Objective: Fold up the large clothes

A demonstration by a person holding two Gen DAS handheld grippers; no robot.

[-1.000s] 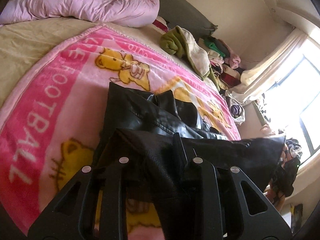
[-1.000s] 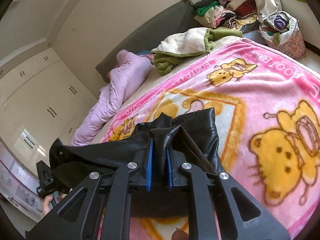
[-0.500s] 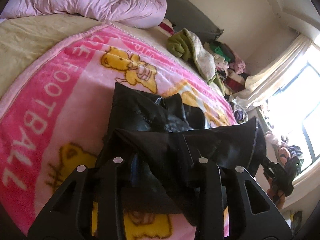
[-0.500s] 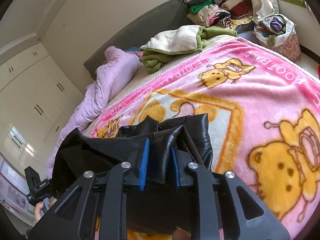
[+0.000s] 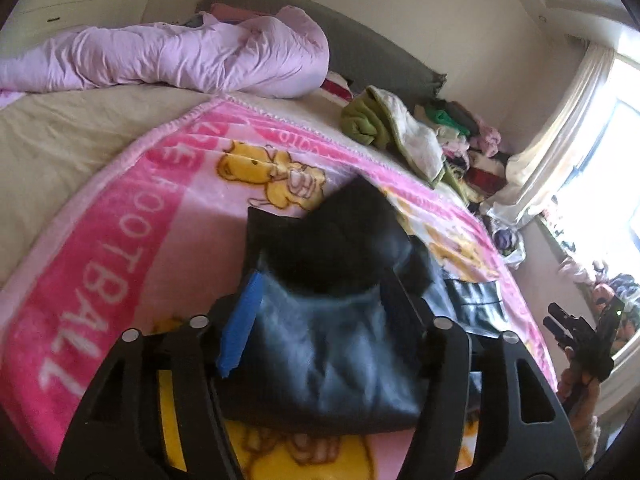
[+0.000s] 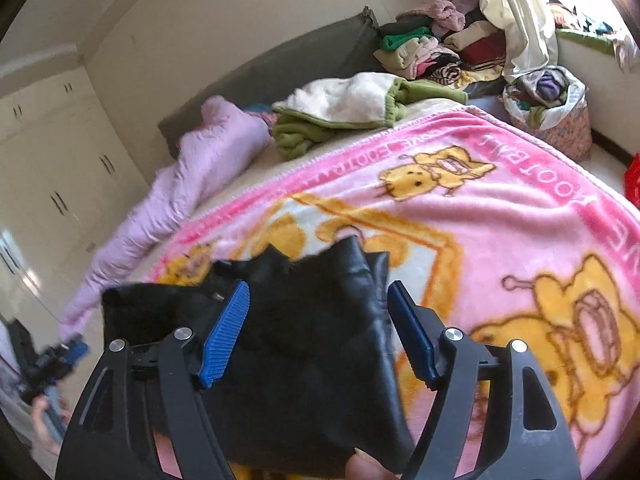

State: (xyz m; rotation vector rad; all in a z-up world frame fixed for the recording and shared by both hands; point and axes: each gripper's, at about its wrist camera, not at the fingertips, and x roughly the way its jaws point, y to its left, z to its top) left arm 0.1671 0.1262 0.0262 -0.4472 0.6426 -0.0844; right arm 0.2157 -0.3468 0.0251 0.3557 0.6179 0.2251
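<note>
A black leather garment [image 5: 332,320] lies folded on the pink cartoon blanket [image 5: 120,248] on the bed; it also shows in the right wrist view [image 6: 304,344]. My left gripper [image 5: 320,312] is open, its jaws spread wide over the near fold, and holds nothing. My right gripper [image 6: 318,328] is open too, its blue pads [image 6: 224,336] apart above the garment's other end. The blanket shows in the right wrist view [image 6: 520,216] as well. The right gripper shows at the far right of the left wrist view [image 5: 576,332].
A lilac duvet [image 5: 168,56] lies bunched at the head of the bed. A green and white blanket [image 6: 352,108] and a pile of clothes [image 6: 440,48] sit at the far side. A bag of clothes [image 6: 548,108] stands on the floor. Wardrobe doors [image 6: 60,184] line the left wall.
Both grippers were shut on the lifted black garment. They have opened and let it go, and the garment now lies folded over on the blanket.
</note>
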